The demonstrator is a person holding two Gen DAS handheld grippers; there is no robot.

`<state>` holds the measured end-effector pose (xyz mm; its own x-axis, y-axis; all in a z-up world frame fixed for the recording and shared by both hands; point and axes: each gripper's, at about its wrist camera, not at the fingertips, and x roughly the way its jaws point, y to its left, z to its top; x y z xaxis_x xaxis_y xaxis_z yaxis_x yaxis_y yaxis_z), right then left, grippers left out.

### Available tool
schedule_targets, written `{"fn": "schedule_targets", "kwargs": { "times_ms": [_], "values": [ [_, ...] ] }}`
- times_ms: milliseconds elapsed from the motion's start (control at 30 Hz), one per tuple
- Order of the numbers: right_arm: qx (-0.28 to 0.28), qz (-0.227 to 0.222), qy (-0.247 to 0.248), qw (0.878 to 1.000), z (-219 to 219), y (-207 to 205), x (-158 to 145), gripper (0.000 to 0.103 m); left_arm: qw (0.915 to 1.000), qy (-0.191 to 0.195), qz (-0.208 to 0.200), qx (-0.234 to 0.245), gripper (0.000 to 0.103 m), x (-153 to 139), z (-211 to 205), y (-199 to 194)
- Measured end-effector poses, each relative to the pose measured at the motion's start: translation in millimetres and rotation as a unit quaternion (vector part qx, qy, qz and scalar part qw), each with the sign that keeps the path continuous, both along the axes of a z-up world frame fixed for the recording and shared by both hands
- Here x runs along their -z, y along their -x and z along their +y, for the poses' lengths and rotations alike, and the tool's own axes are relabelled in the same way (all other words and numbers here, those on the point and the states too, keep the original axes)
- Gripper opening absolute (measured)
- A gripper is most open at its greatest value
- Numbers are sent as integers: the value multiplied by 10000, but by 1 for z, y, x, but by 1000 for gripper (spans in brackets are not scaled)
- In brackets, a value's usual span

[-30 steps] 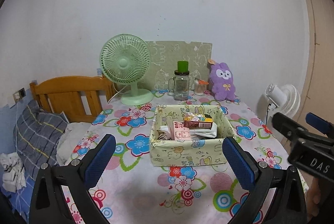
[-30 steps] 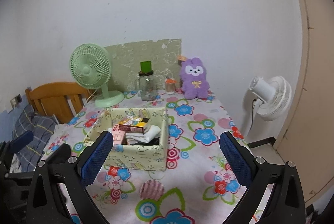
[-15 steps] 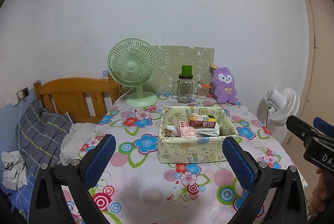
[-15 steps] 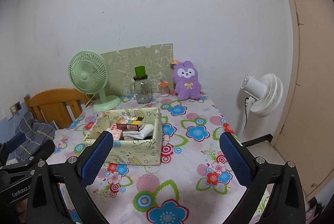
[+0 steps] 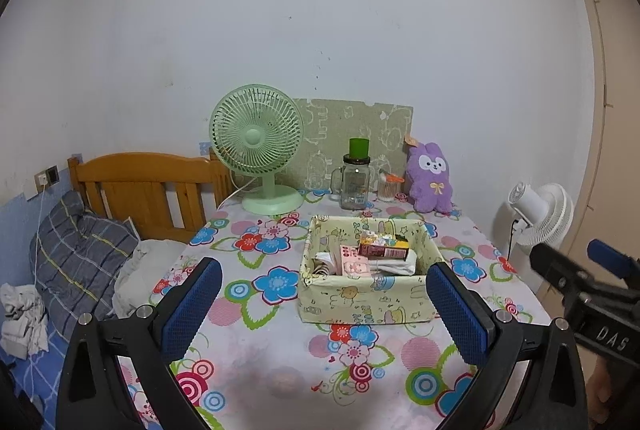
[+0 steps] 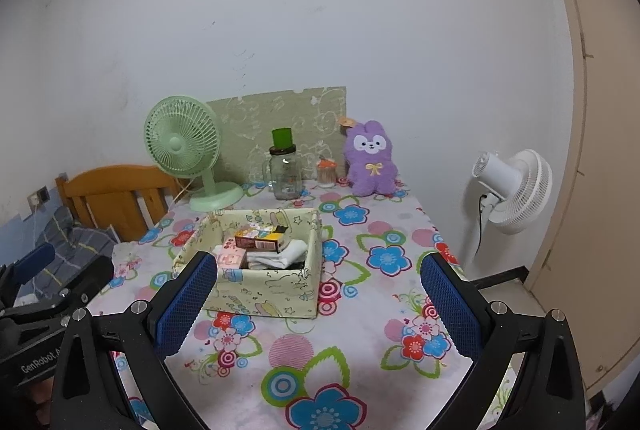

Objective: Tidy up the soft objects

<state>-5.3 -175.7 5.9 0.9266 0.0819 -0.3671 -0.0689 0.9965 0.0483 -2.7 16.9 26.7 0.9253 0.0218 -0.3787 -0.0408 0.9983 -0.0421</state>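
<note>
- Hovering above the near end of the flowered counter (image 5: 276,362), the left tool (image 5: 324,308) has its blue pads spread wide, holding nothing.
- Right tool (image 6: 318,304) likewise gapes empty.
- Ahead of both sits the fabric box (image 5: 368,304), with cartons and folded white cloth inside.
- Beyond it, the purple plush rabbit (image 6: 370,159) leans at the wall, beside the glass jar (image 6: 285,171) and green fan (image 6: 184,145).
- Only the left view shows the plaid pillow (image 5: 80,258) fully, left of its tool.
- Only the right view shows the whole white fan (image 6: 514,189).
</note>
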Motion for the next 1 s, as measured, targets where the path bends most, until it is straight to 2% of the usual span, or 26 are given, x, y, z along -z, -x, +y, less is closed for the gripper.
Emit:
{"fn": "schedule_targets", "kwargs": {
  "times_ms": [1000],
  "values": [
    [119,-10,53,9999,5,-1,0,103,9996,-112,29,244,103,1,-3,-11]
  ]
}}
